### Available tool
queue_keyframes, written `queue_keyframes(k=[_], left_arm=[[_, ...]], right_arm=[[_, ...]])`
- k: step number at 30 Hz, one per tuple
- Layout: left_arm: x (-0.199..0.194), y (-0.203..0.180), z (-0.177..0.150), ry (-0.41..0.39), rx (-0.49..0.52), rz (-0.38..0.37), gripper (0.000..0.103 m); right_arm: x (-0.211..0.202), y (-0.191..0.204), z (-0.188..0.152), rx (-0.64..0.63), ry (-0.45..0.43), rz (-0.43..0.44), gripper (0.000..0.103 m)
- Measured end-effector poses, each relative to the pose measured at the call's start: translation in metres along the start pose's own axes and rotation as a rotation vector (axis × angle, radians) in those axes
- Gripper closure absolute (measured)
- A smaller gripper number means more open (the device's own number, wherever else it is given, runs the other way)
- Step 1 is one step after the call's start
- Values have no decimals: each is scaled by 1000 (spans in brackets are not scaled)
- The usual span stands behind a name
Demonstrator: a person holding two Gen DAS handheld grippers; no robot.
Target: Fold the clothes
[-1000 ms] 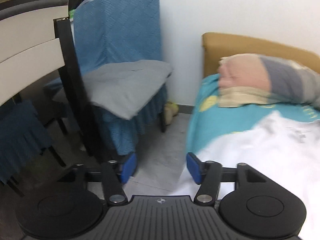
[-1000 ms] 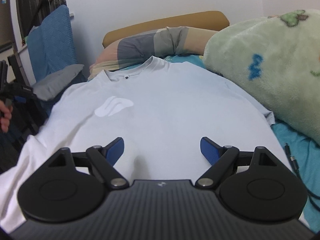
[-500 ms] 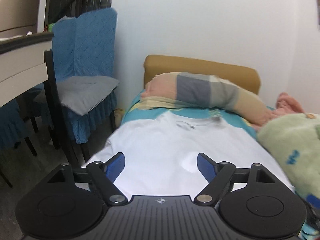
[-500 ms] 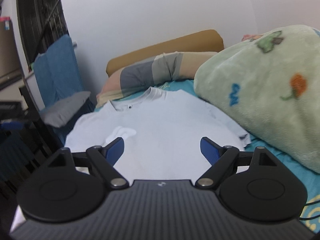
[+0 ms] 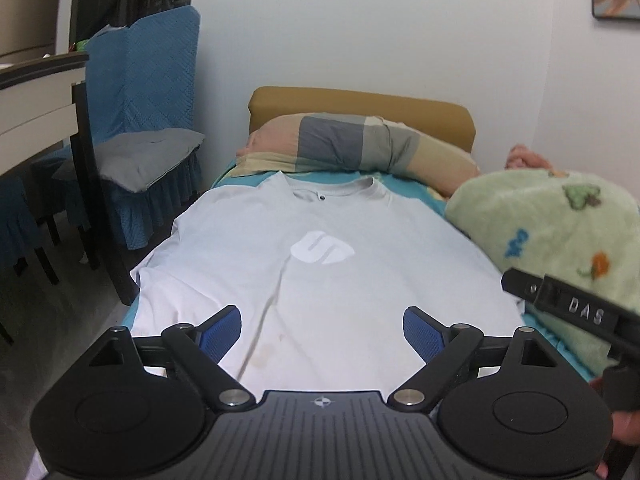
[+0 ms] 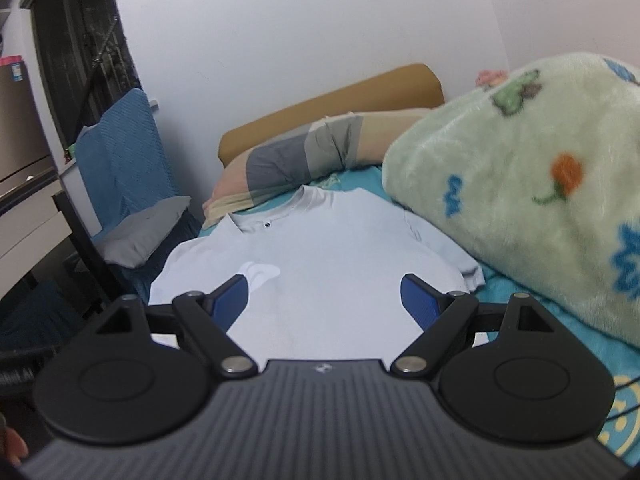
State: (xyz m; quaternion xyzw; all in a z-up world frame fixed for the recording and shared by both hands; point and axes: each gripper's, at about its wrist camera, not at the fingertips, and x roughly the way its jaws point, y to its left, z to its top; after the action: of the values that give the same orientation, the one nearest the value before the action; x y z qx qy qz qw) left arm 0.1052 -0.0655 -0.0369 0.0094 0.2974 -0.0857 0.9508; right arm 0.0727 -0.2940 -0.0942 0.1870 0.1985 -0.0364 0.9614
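Note:
A pale blue T-shirt [image 5: 320,264] with a white chest logo lies spread flat, front up, on the teal bed sheet, collar toward the pillow; it also shows in the right wrist view [image 6: 320,264]. My left gripper [image 5: 322,330] is open and empty, held above the shirt's lower hem. My right gripper [image 6: 324,300] is open and empty, above the shirt's lower part; its body shows at the right edge of the left wrist view [image 5: 576,312].
A striped pillow [image 5: 360,146] and tan headboard [image 5: 360,102] lie past the collar. A green fleece blanket [image 5: 560,232] is piled along the shirt's right side. A blue-covered chair [image 5: 148,120] with a grey cushion and a table [image 5: 36,92] stand left of the bed.
The left gripper has swung right from the chair and floor to face the shirt on the bed. The right gripper has pulled back and risen, so the shirt looks farther away.

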Motion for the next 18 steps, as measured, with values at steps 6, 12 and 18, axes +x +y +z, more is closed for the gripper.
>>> queue_keyframes(k=[6, 12, 18], left_arm=[[12, 3, 0, 5, 6, -15, 11], [17, 9, -2, 34, -19, -47, 10], [21, 16, 0, 50, -52, -73, 9]], right_arm=[[10, -2, 1, -1, -14, -36, 18], [22, -8, -2, 13, -11, -60, 18], [36, -18, -6, 34, 11, -90, 18]])
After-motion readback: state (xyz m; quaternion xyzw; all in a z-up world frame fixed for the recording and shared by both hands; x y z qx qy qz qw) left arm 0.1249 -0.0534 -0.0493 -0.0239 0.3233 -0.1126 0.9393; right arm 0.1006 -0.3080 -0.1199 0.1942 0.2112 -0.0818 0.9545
